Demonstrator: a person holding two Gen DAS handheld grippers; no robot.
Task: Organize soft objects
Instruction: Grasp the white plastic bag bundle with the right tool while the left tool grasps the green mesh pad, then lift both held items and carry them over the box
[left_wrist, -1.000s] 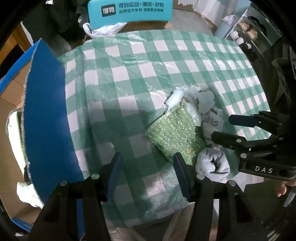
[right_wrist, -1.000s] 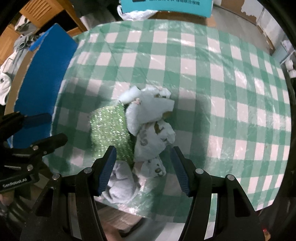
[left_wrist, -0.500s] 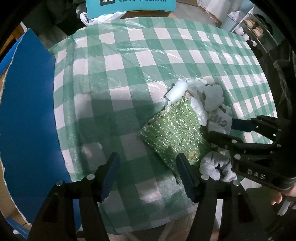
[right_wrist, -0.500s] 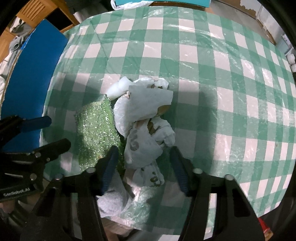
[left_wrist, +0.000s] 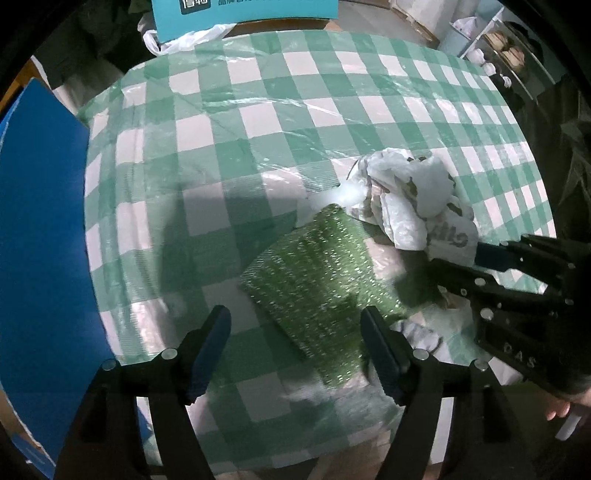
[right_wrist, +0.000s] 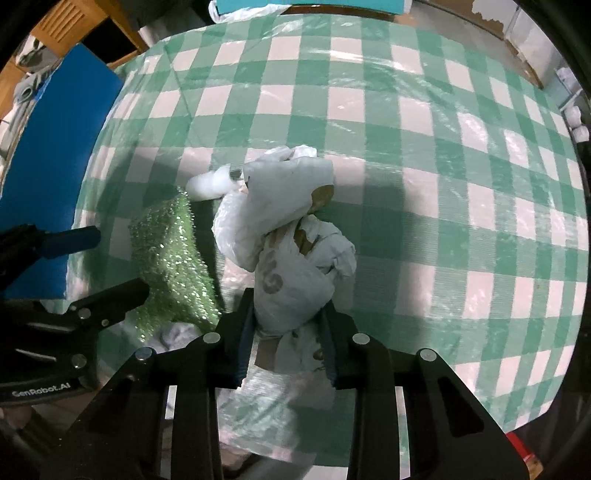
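- Left wrist view: the left gripper (left_wrist: 295, 343) points straight down over a table under a green-and-white checked plastic cloth (left_wrist: 258, 122). Its jaws have just been opening and stand wide, straddling the near corner of a flat, glittery green scouring pad (left_wrist: 314, 280) without pressing it, probably lining up to pick it out of the heap.
- A crumpled white plastic bag with brown print (left_wrist: 413, 199) lies just beyond the pad, touching it. A rolled pale grey cloth (left_wrist: 421, 336) peeks out beside the right finger. The right gripper (left_wrist: 461, 266) reaches in from the right, at the bag's near end.
- Right wrist view: the right gripper (right_wrist: 288, 332) has just been closing. Its jaws are narrow and pinch the bag's (right_wrist: 291, 258) near end, seemingly to lift it away from the pad (right_wrist: 170, 254) on its left.
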